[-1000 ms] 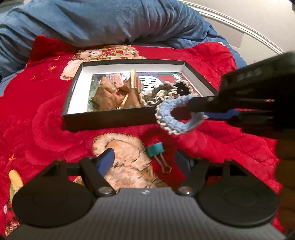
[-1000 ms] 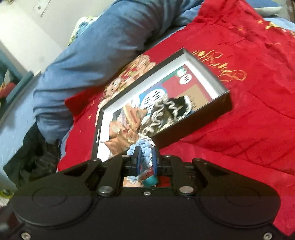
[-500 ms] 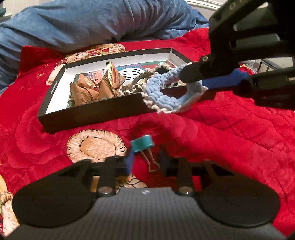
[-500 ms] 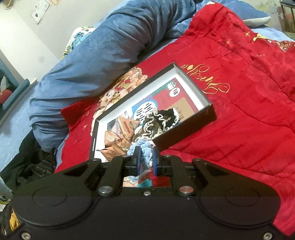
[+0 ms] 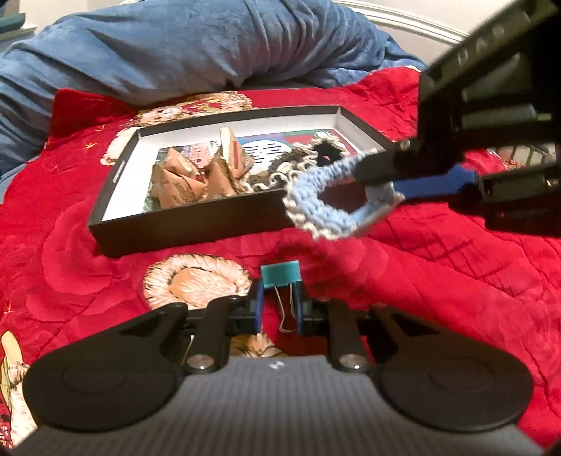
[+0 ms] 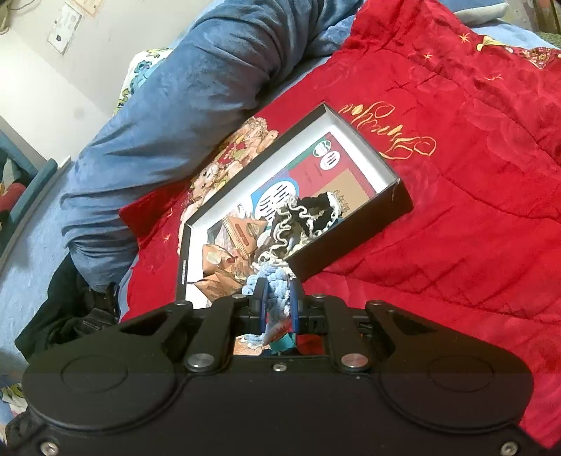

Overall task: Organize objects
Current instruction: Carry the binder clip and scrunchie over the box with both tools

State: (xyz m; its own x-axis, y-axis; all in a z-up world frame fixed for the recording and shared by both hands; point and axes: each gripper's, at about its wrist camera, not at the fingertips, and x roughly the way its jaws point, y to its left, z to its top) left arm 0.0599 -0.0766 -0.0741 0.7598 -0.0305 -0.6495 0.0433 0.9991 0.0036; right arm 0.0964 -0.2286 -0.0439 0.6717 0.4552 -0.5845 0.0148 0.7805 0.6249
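Note:
A teal binder clip (image 5: 280, 275) lies on the red quilt (image 5: 455, 280). My left gripper (image 5: 278, 305) is shut on it, the blue pads pressing the clip's wire handles with the teal body sticking out ahead. My right gripper (image 5: 380, 180) comes in from the right, shut on a light blue crocheted scrunchie (image 5: 315, 207) that hangs in the air by the near right corner of the black box (image 5: 182, 224). In the right wrist view the scrunchie (image 6: 275, 280) sits between the right gripper's (image 6: 277, 298) pads, in front of the box (image 6: 350, 245).
The box holds folded brown paper packets (image 5: 186, 182) and a dark scrunchie with pale trim (image 5: 308, 158) on a printed card. A bunched blue blanket (image 5: 175, 45) lies behind the box, with a white bed rail (image 5: 403, 22) beyond it.
My left gripper moved up to the binder clip and its jaws closed on it. The right gripper kept the blue scrunchie and now hangs higher and nearer in the left wrist view.

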